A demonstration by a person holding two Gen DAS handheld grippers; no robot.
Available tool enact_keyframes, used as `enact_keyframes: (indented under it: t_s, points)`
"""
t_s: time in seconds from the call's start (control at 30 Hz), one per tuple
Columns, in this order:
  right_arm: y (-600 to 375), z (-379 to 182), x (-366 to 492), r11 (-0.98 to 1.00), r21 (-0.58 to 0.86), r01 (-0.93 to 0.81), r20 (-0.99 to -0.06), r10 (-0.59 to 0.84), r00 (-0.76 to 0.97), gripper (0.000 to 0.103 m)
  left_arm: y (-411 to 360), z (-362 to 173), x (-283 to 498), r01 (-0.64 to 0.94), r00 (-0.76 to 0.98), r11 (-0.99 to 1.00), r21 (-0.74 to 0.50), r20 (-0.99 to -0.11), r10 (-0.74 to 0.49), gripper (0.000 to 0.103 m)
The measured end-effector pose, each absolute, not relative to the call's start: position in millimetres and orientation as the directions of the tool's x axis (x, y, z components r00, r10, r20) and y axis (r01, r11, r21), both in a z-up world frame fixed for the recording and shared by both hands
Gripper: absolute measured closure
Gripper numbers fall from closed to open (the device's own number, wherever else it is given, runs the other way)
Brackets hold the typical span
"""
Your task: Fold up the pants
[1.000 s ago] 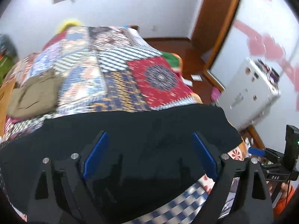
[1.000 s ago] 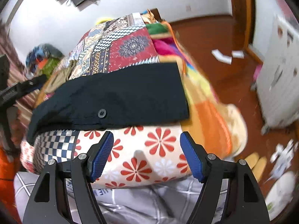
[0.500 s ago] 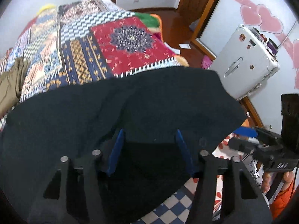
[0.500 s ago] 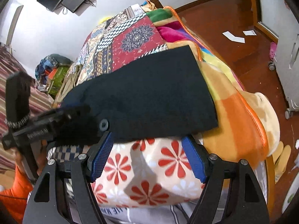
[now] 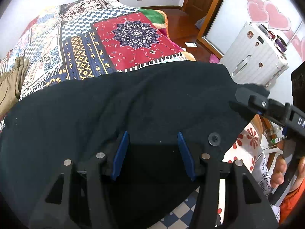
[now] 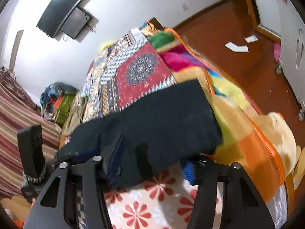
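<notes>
The black pants (image 5: 133,105) lie across the near end of the bed, spread over the patchwork bedspread (image 5: 122,36), with the waistband and its button (image 5: 214,139) at the edge nearest the person. The left gripper (image 5: 152,156) is down on the waistband, its jaws having just closed in; black cloth fills the gap between the blue pads, though whether they actually pinch it cannot be told against so dark a fabric. The right gripper (image 6: 150,164) sits at the waistband's other end, its jaws also just closing, with a hanging fold of cloth between them (the frame is blurred, so a firm grip cannot be confirmed either).

The likely trouble is an uneven pickup. If one side catches only the top layer, or nothing, lifting will drag the waistband askew and the legs will bunch rather than fold flat. A pad landing on the button could also slip off.

The pants' far hem in the right wrist view lies close to the bed's side edge, where an orange-trimmed blanket (image 6: 247,133) slopes to the wooden floor (image 6: 228,38); a careless pull that way could slide cloth off. Beyond the pants the bedspread is open for a fold away from the person, with khaki clothing (image 5: 13,84) at the left well apart. A white suitcase (image 5: 255,57) stands off the bed to the right.
</notes>
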State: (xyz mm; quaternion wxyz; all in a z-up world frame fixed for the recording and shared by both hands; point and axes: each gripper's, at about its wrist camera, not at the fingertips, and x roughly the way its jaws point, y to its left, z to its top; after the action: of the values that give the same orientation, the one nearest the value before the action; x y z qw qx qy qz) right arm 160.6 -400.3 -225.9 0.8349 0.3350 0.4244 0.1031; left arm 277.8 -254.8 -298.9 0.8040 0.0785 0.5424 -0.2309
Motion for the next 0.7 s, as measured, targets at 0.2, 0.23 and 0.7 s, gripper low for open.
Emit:
enact_keyframes:
  t_s: [0.2, 0.23, 0.7]
  points:
    - [-399.5, -249.0, 169.7, 0.738, 0.651, 0.177, -0.674, 0.455, 0.582, 0.088, -252.8, -298.9, 277.9, 0.451, 0.308, 0.882, -0.137, -0.903, -0.299, 0.049]
    - [-401.3, -250.6, 169.3, 0.729, 0.660, 0.181, -0.669, 0.462, 0.582, 0.088, -252.9, -298.8, 277.8, 0.452, 0.309, 0.882, -0.137, -0.903, -0.299, 0.049]
    - [-377.0, -178.4, 186.0, 0.811, 0.585, 0.010, -0.600, 0.425, 0.678, 0.092, -222.7, -255.9, 278.3, 0.412, 0.395, 0.888, -0.205, -0.838, -0.376, 0.052]
